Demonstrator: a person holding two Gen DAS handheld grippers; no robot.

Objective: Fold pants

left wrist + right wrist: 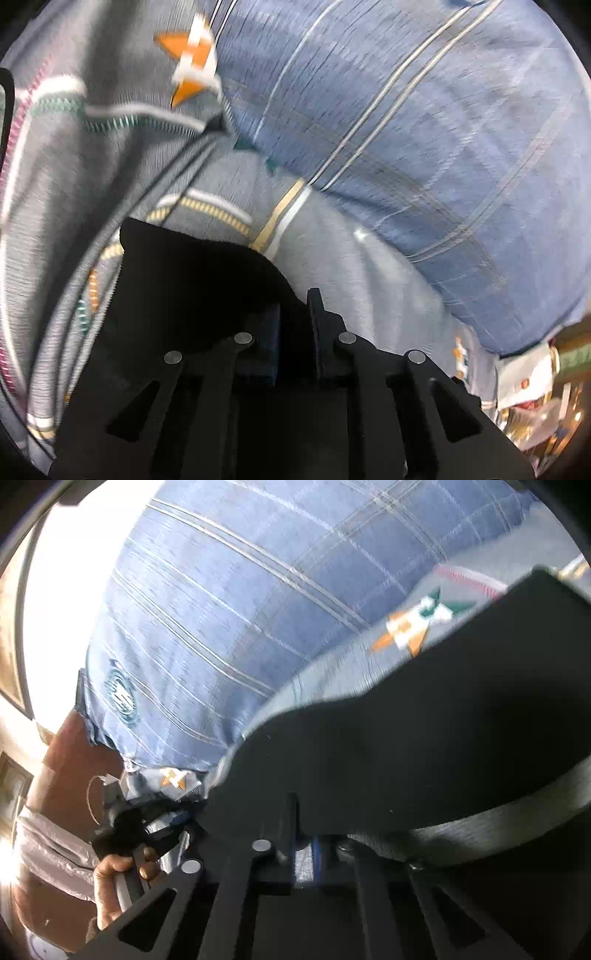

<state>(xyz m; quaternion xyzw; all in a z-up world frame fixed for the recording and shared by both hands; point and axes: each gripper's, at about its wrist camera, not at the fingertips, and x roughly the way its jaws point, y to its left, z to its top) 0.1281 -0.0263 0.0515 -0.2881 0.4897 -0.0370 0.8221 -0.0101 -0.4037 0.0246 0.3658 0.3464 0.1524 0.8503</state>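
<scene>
The black pants point(192, 280) are pinched in my left gripper point(295, 332); its jaws are closed on the cloth, which rises as a dark flap over the left finger. In the right wrist view the same black pants point(443, 738) spread wide from my right gripper point(306, 834), which is shut on their edge, with a grey band of the cloth point(498, 823) curving to the right. The pants hang above a grey patterned bedsheet point(110, 166). The other hand-held gripper point(129, 834) with the person's hand shows at lower left in the right wrist view.
A large blue plaid pillow point(424, 129) lies on the bed behind the pants; it also fills the right wrist view point(221, 609). The grey sheet point(332, 672) has orange and white star prints. Cluttered room items point(535, 398) lie beyond the bed edge at lower right.
</scene>
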